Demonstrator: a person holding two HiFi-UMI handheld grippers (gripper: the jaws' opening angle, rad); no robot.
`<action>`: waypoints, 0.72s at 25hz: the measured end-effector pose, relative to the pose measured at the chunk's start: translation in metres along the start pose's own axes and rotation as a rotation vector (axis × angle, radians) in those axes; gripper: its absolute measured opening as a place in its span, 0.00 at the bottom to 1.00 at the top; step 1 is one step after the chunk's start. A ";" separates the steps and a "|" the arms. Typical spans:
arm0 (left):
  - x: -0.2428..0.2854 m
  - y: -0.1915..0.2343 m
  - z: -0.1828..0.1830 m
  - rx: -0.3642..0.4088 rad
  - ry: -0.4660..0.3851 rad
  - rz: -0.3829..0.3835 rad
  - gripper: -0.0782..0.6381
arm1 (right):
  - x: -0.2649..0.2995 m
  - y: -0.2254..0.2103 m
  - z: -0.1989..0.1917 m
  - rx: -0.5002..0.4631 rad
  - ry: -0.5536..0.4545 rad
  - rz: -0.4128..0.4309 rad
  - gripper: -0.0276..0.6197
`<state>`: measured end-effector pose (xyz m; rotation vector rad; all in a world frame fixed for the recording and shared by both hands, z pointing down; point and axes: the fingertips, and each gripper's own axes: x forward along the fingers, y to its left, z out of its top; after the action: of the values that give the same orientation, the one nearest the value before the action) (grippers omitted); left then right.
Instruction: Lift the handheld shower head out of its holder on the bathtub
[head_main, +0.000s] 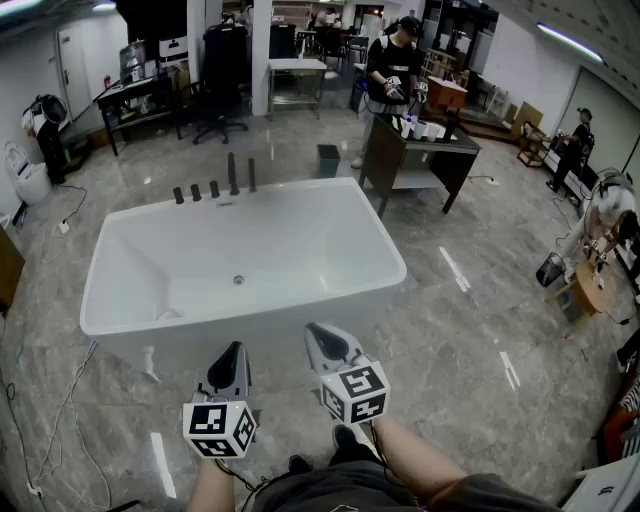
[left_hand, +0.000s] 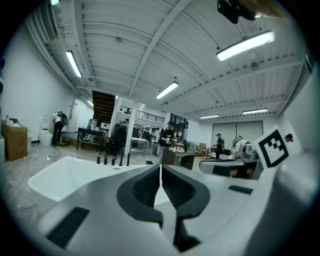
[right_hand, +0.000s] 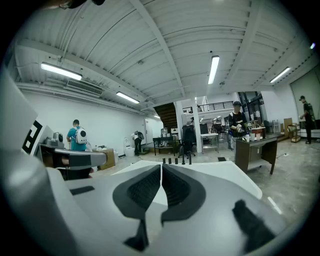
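White tub (head_main: 120, 262): freestanding, rectangular with rounded corners, set at a slant on the floor. The basin holds only the drain (head_main: 238, 280).
Near rim: runs just ahead of both grippers, so the whole basin lies between them and the far rim.
Far rim: carries a row of black fittings (head_main: 196, 192), three short knobs and then two taller uprights.
Shower head (head_main: 232, 173): dark, slim and upright among those fittings, left of the far rim's middle. The two tall uprights look alike at this range, so which one it is I cannot tell.
Left gripper (head_main: 233, 350): jaws pressed together with nothing between them. It is held low before the tub's near wall and is not touching it.
Right gripper (head_main: 320, 332): jaws likewise closed on nothing. It sits beside the left one and slightly further forward.
Grey floor (head_main: 470, 330): marbled tile, open along the tub's near side and to its right.
Left side: thin cables (head_main: 40, 440) trail over the tile near the tub's left end.
Right corner: a dark desk (head_main: 420, 150) stands close off the far right corner, with a person (head_main: 392, 65) behind it.
Beyond the fittings: a small dark bin (head_main: 328, 160) is just past the far rim. An office chair (head_main: 222, 70) and tables stand further back.
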<state>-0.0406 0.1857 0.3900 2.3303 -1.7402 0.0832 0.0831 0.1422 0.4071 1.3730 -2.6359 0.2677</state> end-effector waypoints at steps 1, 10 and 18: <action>0.001 0.001 0.000 0.002 0.001 0.000 0.14 | 0.001 0.001 -0.001 0.000 0.001 0.000 0.09; 0.004 0.006 -0.002 -0.004 0.010 -0.002 0.14 | 0.006 -0.001 -0.009 0.006 0.022 -0.005 0.09; -0.014 0.016 -0.013 -0.027 0.006 0.007 0.14 | 0.007 0.008 -0.019 0.012 0.020 0.004 0.09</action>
<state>-0.0588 0.1972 0.4028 2.3027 -1.7366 0.0679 0.0737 0.1459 0.4260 1.3610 -2.6256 0.2970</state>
